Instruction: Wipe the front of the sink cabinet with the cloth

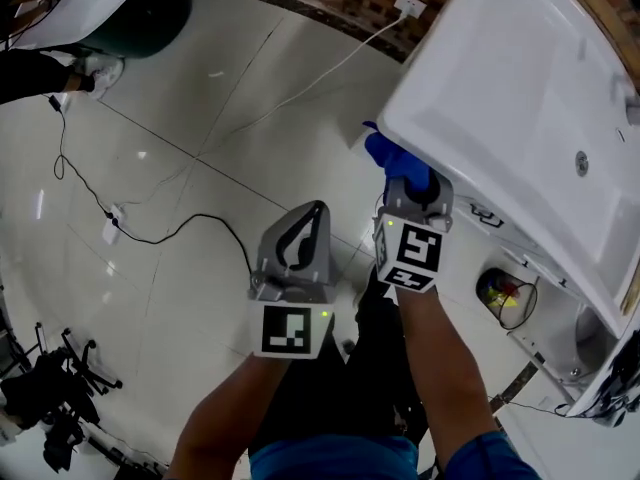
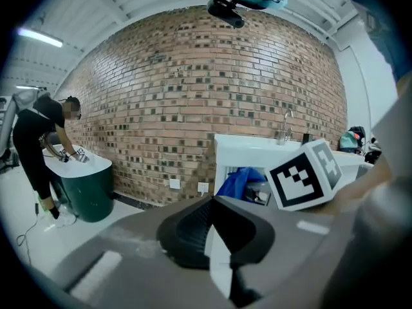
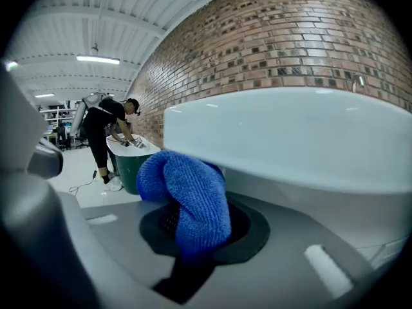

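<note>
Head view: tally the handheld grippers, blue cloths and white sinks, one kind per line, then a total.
Grey two-jaw handheld grippers: 2 (left gripper, right gripper)
Blue knitted cloth: 1, clamped in the right gripper
Glossy white sinks: 2 (near sink, far sink at top left)
Total: 5

A blue, nubby microfibre cloth (image 3: 193, 198) is being held bunched into a thick fold between the closed jaws of the right gripper (image 1: 408, 182), with its loose end bulging up and leftward. It is being held just under the rim of the white basin (image 3: 290, 131), at the front of the sink cabinet (image 3: 302, 195). Whether it is touching that pale front cannot be told.
</note>
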Motion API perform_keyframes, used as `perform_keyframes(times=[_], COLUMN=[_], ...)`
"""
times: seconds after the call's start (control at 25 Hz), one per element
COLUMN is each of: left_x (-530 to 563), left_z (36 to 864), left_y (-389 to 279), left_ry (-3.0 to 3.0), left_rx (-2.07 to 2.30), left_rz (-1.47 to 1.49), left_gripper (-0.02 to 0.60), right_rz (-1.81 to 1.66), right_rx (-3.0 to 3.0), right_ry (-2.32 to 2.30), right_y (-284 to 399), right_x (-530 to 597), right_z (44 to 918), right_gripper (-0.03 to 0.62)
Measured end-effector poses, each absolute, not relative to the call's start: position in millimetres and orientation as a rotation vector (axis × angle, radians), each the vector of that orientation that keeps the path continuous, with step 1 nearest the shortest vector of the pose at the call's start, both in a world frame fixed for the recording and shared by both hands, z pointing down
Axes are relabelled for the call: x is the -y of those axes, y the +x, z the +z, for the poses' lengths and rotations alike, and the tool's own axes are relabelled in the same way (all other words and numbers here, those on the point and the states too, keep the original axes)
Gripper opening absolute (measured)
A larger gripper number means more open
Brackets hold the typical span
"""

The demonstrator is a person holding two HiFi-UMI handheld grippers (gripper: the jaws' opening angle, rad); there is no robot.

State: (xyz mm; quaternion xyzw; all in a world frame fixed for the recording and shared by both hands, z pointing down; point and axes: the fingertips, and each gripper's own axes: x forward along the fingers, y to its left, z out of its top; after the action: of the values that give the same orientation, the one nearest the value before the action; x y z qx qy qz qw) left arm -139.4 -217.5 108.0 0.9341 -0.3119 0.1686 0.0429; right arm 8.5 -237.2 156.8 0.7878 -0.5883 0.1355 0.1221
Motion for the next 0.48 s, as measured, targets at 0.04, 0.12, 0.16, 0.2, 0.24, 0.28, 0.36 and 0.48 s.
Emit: perform_keyframes(times=[0.04,0.12,0.16,0.2,0.24,0.28,0.36,0.48], left_x=[216.5,213.6,212.2,210.8,209.3,206.9,197.9,175.9], left_z=[111.3,115.1,115.3,114.6,113.4,112.4,113.5,120.9], left_y=[-137.7,-131.4,-126.5,-120.2,-112.7,-104.3,-86.3,-56.1], left_ry=[2.858,2.862,2.873,2.89,2.912,2.934,2.958,2.973], left_rx=[0.927,0.868,0.838,0.809,0.783,0.759,0.718,0.663], left_rz=[0.516,0.514,0.513,0.51,0.505,0.502,0.504,0.504], left_gripper=[0.005,0.005,0.005,0.005,0.005,0.005,0.005,0.005], right_rz=[0.384,0.368,0.362,0.354,0.346,0.339,0.328,0.326], right_rx=[1.695,1.648,1.629,1.613,1.6,1.588,1.569,1.552], right_ry=[2.319,2.346,2.353,2.358,2.364,2.37,2.39,2.432], right_y=[14.5,26.4,31.3,35.9,40.6,45.8,58.4,81.0], right_x=[234.3,224.2,218.3,212.4,206.1,198.7,180.6,148.8], right_z=[154.3,150.1,148.6,147.3,146.4,146.2,146.8,146.9], right_gripper=[0.067,0.067,0.067,0.067,0.067,0.067,0.067,0.067])
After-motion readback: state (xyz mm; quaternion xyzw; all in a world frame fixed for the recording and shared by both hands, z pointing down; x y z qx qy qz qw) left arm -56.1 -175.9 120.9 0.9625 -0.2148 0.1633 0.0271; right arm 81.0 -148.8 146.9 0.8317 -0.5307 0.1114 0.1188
